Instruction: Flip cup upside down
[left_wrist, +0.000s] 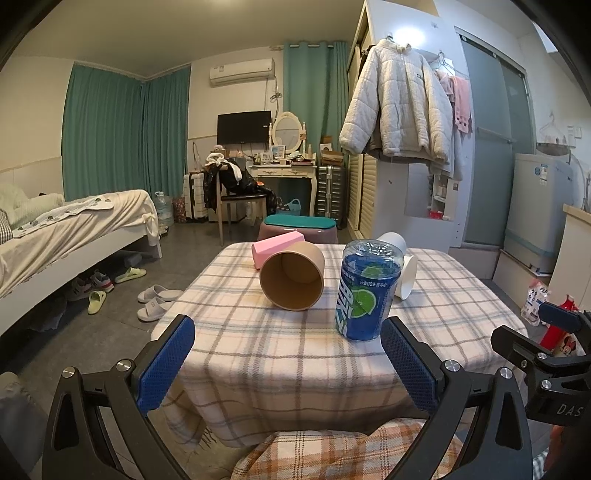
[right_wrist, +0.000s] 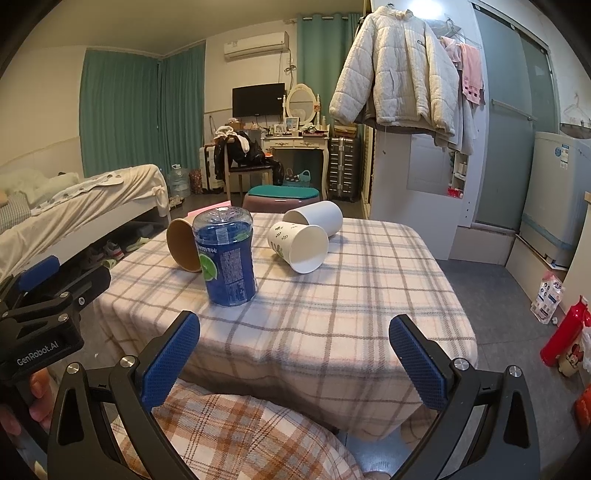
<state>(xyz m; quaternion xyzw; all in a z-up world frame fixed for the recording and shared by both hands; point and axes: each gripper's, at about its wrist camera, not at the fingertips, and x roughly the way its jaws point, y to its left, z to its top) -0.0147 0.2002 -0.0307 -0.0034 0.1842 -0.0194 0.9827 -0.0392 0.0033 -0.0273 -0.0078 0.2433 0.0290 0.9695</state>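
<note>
A brown paper cup (left_wrist: 293, 275) lies on its side on the checked tablecloth (left_wrist: 295, 354), mouth toward me; it also shows in the right wrist view (right_wrist: 183, 243). Two white cups lie on their sides: a leaf-printed one (right_wrist: 300, 246) and a plain one (right_wrist: 316, 218), partly hidden in the left wrist view (left_wrist: 400, 258). A blue cut-off bottle cup (left_wrist: 365, 290) stands bottom up, also in the right wrist view (right_wrist: 227, 256). My left gripper (left_wrist: 288, 362) is open and empty at the table's near edge. My right gripper (right_wrist: 295, 354) is open and empty, near edge too.
A pink block (left_wrist: 275, 247) lies behind the brown cup. A stool with a green cushion (right_wrist: 282, 197) stands beyond the table. A bed (left_wrist: 70, 229) is on the left, slippers (left_wrist: 155, 301) on the floor, a red bottle (right_wrist: 563, 332) on the right floor.
</note>
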